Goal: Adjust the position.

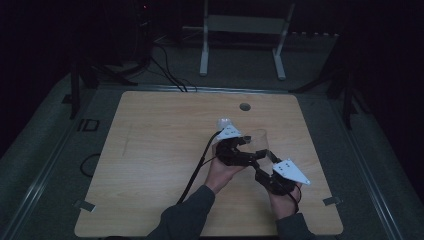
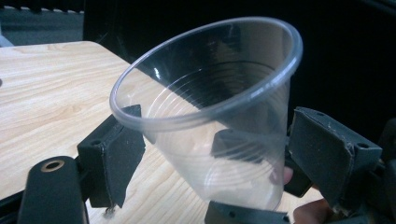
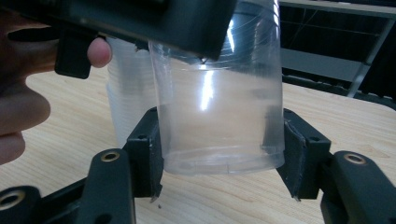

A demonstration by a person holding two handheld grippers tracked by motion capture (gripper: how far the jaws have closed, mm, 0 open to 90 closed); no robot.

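In the right gripper view the left gripper [image 3: 140, 18] covers the clear plastic cup's [image 3: 219, 116] rim. The stack of cups [image 3: 128, 98] behind it is blurred and half hidden.

Clear plastic cup [image 3: 219, 93], empty, raised above the table.
The cup was transparent, ribbed and rimmed, slightly tilted; a stack of similar cups [image 3: 128, 88] stood just behind.
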